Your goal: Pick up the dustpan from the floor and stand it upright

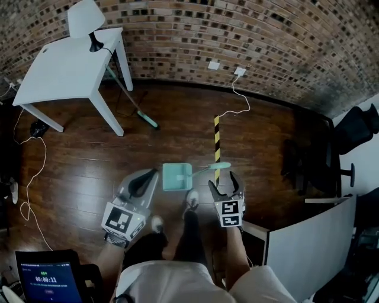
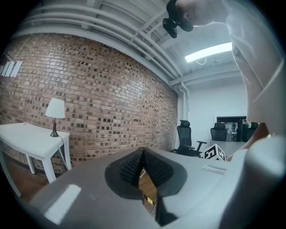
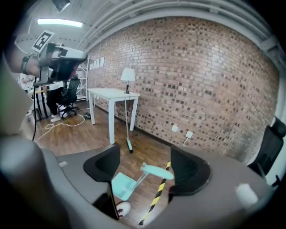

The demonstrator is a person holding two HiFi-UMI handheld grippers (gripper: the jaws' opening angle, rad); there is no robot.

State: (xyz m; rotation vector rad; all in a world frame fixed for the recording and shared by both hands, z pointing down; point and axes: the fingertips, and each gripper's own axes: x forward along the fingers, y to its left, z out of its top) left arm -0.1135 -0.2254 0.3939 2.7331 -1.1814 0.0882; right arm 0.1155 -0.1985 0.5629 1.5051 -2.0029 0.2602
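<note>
The teal dustpan (image 1: 176, 176) rests on the wooden floor by itself, its pan down and its long handle (image 1: 220, 165) rising at a slant to the right. In the right gripper view the dustpan (image 3: 123, 185) lies below and beyond the jaws. My right gripper (image 1: 225, 181) hovers just above and near the handle's end, open, with nothing touching its pads. My left gripper (image 1: 142, 180) hangs to the left of the pan, apart from it. In the left gripper view its ribbed pads (image 2: 132, 166) meet at the tip, with nothing between them.
A white table (image 1: 71, 65) with a lamp (image 1: 86, 18) stands at the back left, with a broom (image 1: 133, 100) leaning against it. A yellow-black strip (image 1: 217, 142) runs across the floor behind the dustpan. Cables trail at left. An office chair (image 1: 355, 130) and white desk (image 1: 308, 242) stand right.
</note>
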